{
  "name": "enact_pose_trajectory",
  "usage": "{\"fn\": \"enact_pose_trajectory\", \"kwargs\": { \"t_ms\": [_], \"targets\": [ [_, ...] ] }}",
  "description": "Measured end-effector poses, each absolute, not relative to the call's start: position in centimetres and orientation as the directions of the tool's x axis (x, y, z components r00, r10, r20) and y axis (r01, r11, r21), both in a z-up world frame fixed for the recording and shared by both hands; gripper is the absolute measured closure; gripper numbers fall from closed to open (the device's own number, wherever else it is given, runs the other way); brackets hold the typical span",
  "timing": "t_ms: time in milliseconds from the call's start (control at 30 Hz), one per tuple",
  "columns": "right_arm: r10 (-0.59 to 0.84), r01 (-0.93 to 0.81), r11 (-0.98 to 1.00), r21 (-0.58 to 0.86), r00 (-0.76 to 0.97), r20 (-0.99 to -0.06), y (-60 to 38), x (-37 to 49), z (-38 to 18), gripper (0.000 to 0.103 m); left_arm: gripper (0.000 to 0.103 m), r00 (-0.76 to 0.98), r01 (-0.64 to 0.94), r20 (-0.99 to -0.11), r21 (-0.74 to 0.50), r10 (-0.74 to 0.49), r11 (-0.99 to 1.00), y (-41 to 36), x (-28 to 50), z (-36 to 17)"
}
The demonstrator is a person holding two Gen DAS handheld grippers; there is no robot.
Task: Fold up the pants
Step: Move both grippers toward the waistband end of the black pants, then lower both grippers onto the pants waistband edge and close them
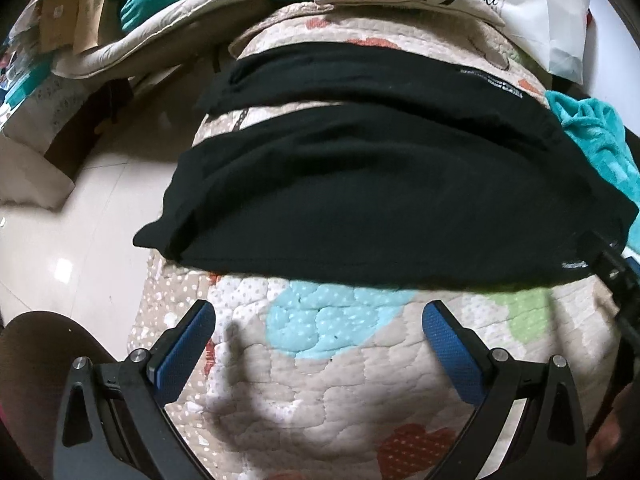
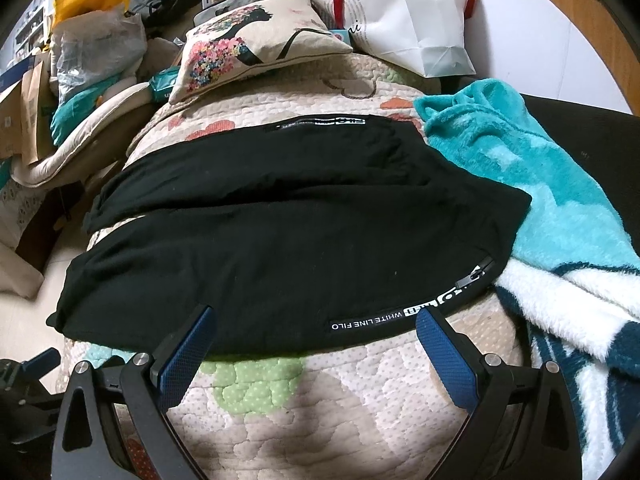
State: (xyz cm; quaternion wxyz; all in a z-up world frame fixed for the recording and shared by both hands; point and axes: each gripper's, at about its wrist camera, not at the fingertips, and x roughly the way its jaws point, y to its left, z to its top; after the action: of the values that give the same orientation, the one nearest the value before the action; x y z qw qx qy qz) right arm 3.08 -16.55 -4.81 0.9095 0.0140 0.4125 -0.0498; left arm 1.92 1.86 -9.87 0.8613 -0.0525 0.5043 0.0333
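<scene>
- The black pants (image 2: 280, 220) lie spread flat on the quilted bed cover (image 2: 340, 408), running across it from its left edge to its right side. The two legs lie side by side with a strip of quilt showing between them at the left end.
- The waist end sits toward the right side of the cover, just beside the teal fleece blanket (image 2: 520, 168). The cuff end reaches the left edge, where the near cuff slightly overhangs it.
- Progress, as judged: no fold appears made. The legs are not laid one on the other, and the length is not doubled. All folding steps remain.
- A printed label strip (image 2: 368, 322) and a zip (image 2: 478, 272) show along the near hem, right of centre.
- Left gripper (image 1: 320, 328): jaws spread wide, nothing between the blue pads (image 1: 188, 344). It hovers over bare quilt near the front edge, short of the pants' near hem. No contact with the garment.
- Right gripper (image 2: 314, 332): jaws likewise wide apart and empty. Its tips overlap the near hem in its own view; whether they touch the fabric cannot be told.
- Floral cushion (image 2: 248, 44) and white paper bag (image 2: 416, 12) rest at the far edge of the cover, apart from the pants.
</scene>
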Motion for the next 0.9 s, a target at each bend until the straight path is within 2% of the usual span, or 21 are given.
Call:
{"fn": "enact_pose_trajectory", "kwargs": {
  "t_ms": [700,900],
  "targets": [
    [-0.078,0.088,0.996,-0.026,0.663,-0.744,-16.3,3.0,-4.7,0.001,0.000,0.473,-0.099,-0.879,-0.116,-0.056,0.988,2.7,1.6,-11.5],
    [-0.085,0.074,0.996,-0.047,0.674,-0.733,-15.7,2.7,-4.6,0.001,0.014,0.492,-0.107,-0.865,-0.169,-0.096,0.980,3.7,1.7,-9.7]
  ]
}}
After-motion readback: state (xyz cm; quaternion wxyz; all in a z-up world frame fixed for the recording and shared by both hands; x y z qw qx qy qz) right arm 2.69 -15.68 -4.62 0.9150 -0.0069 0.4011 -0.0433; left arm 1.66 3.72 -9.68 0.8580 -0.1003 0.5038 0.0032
